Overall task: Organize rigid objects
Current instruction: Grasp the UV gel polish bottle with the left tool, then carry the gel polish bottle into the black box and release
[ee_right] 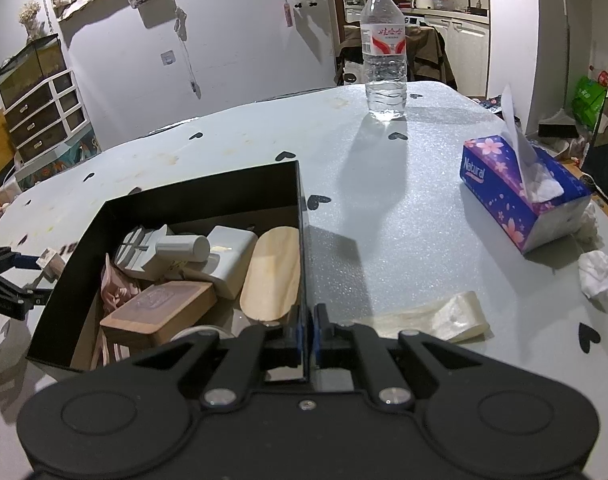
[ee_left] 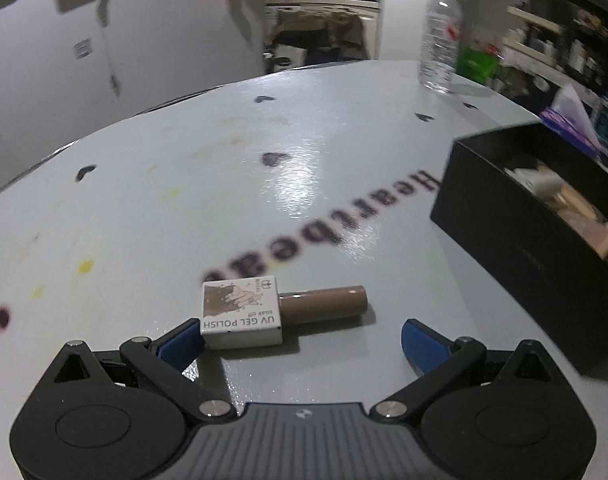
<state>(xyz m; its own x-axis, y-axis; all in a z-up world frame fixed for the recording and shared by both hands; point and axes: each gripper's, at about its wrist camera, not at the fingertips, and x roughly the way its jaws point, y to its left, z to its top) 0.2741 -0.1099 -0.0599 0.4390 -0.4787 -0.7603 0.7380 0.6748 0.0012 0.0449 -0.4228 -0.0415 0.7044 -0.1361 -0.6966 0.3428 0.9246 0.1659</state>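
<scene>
A UV gel polish bottle (ee_left: 263, 314) with a white square body and tan cap lies on its side on the table, between the fingertips of my open left gripper (ee_left: 301, 338), close to the left finger. It also shows small in the right wrist view (ee_right: 49, 262), beside the left gripper (ee_right: 7, 276). My right gripper (ee_right: 307, 334) is shut on the right wall of a black box (ee_right: 207, 196). The box holds several rigid items: a wooden block (ee_right: 159, 308), an oval wooden piece (ee_right: 271, 272), a white charger (ee_right: 231, 254).
A water bottle (ee_right: 385, 52) stands at the table's far side. A purple tissue box (ee_right: 520, 188), crumpled tissues (ee_right: 598, 272) and a folded plastic strip (ee_right: 444, 318) lie to the right. The black box (ee_left: 536, 236) sits right of the left gripper.
</scene>
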